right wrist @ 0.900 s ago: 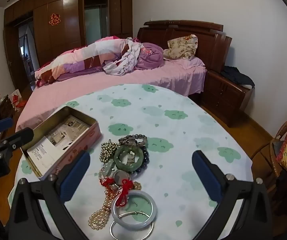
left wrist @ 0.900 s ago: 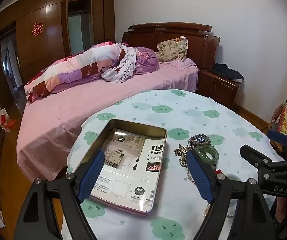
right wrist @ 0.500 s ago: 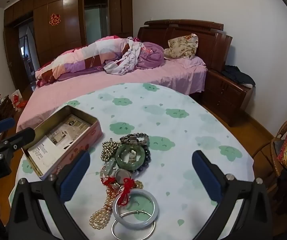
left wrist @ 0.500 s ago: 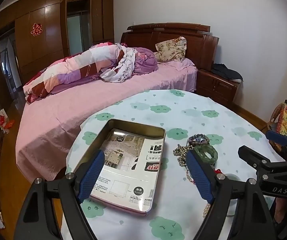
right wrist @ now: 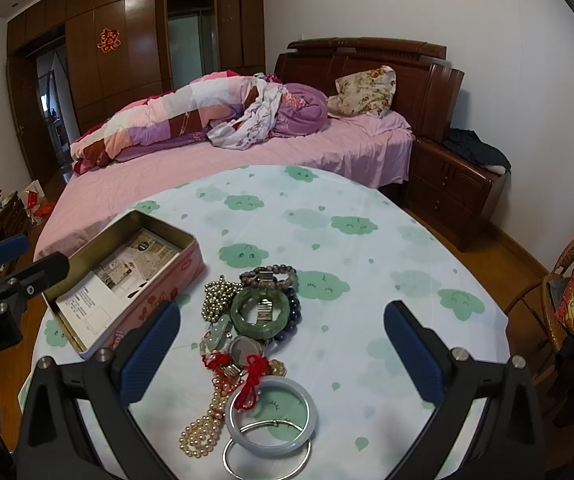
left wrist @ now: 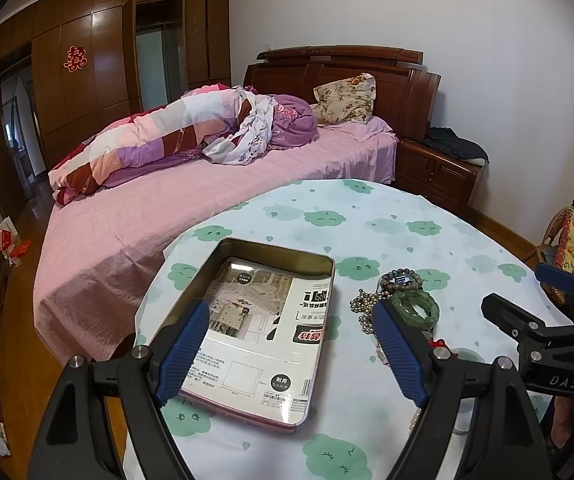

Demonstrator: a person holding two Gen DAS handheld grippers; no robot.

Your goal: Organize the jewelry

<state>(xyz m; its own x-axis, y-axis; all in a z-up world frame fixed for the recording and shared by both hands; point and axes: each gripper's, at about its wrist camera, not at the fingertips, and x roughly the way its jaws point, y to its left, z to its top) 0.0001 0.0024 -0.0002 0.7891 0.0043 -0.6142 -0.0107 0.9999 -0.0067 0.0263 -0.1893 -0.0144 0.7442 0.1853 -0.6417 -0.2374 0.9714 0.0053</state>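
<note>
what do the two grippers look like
Both are black plastic frames with silver bolts and two fingers faced with textured blue pads. The left gripper shows white "Robot.AI" lettering in the right view; the right gripper shows "DAS" in the left view.

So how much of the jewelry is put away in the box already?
None yet. The tin box holds only a printed paper sheet. Nothing is in hand: the left gripper and right gripper are both open and empty. All the jewelry is left in a pile on the table beside the box: the green bangle, pearl necklace, pale bangle and bead bracelets.
</note>
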